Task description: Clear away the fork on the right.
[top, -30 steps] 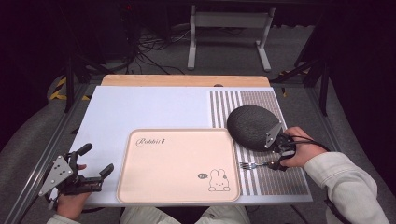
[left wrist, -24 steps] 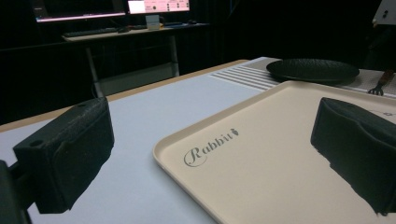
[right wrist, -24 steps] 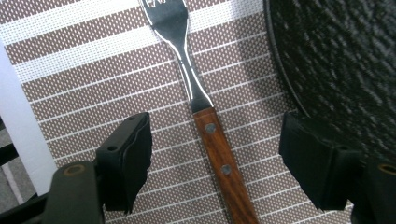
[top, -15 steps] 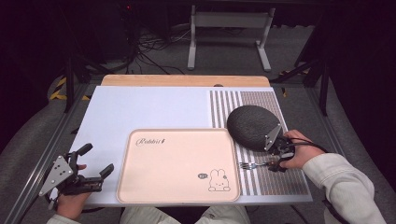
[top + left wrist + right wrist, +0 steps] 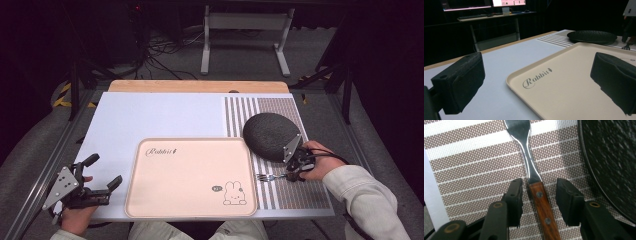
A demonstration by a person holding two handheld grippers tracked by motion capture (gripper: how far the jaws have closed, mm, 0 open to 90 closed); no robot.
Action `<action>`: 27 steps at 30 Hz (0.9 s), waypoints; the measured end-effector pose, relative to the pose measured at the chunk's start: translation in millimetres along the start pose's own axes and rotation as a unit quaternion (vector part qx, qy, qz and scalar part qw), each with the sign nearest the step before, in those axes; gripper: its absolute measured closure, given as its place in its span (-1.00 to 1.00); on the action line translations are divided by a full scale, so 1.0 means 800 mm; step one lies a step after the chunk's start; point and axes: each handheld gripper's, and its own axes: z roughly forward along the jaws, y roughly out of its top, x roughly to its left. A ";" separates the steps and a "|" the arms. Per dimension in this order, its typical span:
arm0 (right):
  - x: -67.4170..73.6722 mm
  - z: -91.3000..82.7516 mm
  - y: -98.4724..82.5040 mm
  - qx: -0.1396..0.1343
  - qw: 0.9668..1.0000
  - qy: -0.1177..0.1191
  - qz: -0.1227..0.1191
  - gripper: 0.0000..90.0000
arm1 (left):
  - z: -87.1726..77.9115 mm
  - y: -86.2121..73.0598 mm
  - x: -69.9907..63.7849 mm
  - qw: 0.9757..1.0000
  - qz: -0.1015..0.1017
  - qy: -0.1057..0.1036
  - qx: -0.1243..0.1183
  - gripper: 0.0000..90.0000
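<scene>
A fork with a wooden handle lies on the striped placemat, tines pointing at the pink tray. My right gripper is low over the handle. In the right gripper view the fork runs up between the jaws of my right gripper, with a small gap on each side, so it is open around the handle. My left gripper is open at the table's near left corner. In its own view my left gripper faces the tray with nothing between the jaws.
A dark round plate lies upside down on the placemat just behind the right gripper, its rim close to the right jaw. The plate shows beyond the tray. A white mat covers the table's left part.
</scene>
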 end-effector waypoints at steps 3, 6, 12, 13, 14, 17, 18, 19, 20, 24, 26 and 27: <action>0.000 0.001 0.000 -0.005 1.000 -0.003 -0.006 0.41 | 0.000 0.000 0.000 1.000 0.001 0.000 0.001 -1.00; -0.001 0.001 0.000 -0.005 1.000 -0.001 -0.010 0.48 | -0.001 0.000 0.000 1.000 0.001 0.002 -0.001 -1.00; -0.002 0.001 0.001 -0.004 1.000 0.000 -0.017 0.49 | 0.000 0.000 0.000 1.000 0.001 0.000 0.001 -1.00; -0.002 0.001 0.001 -0.004 1.000 0.000 -0.018 0.50 | 0.000 0.000 0.000 1.000 0.000 0.001 0.000 -1.00; -0.002 0.001 0.001 -0.004 1.000 0.000 -0.018 0.50 | 0.000 0.000 0.000 1.000 0.000 0.001 0.000 -1.00; -0.001 0.000 0.001 -0.001 1.000 0.000 -0.023 0.61 | 0.000 0.000 0.000 1.000 -0.001 0.002 0.000 -1.00; -0.001 0.000 0.002 -0.001 1.000 0.002 -0.027 0.62 | 0.000 0.000 0.000 1.000 -0.001 0.002 0.000 -1.00; -0.002 0.001 0.002 0.001 1.000 0.002 -0.029 0.63 | 0.000 0.000 0.000 1.000 -0.001 0.002 0.000 -1.00; -0.001 0.001 0.003 0.003 1.000 0.002 -0.031 0.64 | 0.000 0.000 0.000 1.000 -0.001 0.002 0.000 -1.00; 0.000 0.000 0.004 0.008 0.999 0.004 -0.034 0.73 | 0.000 0.000 0.000 1.000 -0.001 0.003 0.000 -1.00; 0.000 0.000 0.004 0.008 0.999 0.005 -0.040 0.73 | 0.000 0.000 0.000 1.000 -0.001 0.003 0.000 -1.00; 0.000 0.000 0.004 0.008 0.999 0.006 -0.039 0.73 | 0.000 0.000 0.001 1.000 -0.001 0.003 -0.001 -1.00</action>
